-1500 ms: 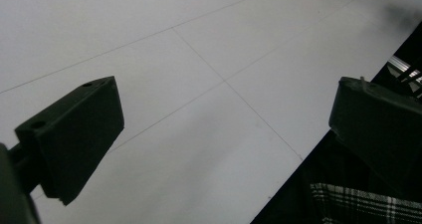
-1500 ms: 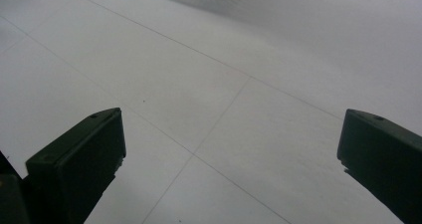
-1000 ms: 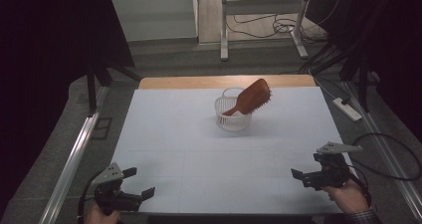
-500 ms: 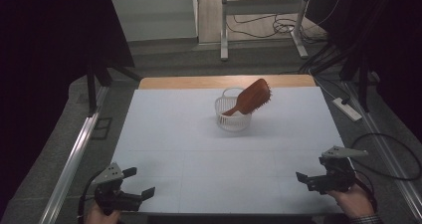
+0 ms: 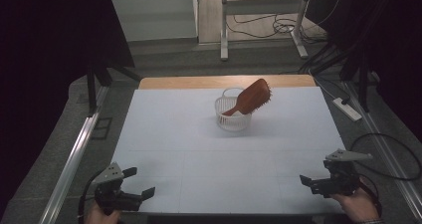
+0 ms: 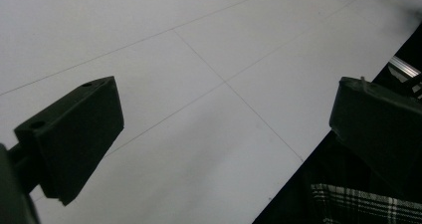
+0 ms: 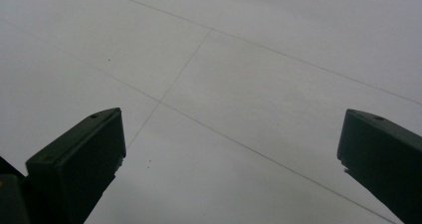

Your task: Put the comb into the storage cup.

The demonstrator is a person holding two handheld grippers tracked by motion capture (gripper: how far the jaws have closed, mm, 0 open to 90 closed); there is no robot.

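While jaws gape, hairbrush (image 5: 251, 97) in basket (image 5: 232, 118) — well beyond both grippers.

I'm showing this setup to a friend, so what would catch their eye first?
Probably the reddish-brown hairbrush standing tilted in a small white basket at the far middle of the white table. Next, the two open claws at the near edge, left claw and right claw, both holding nothing.
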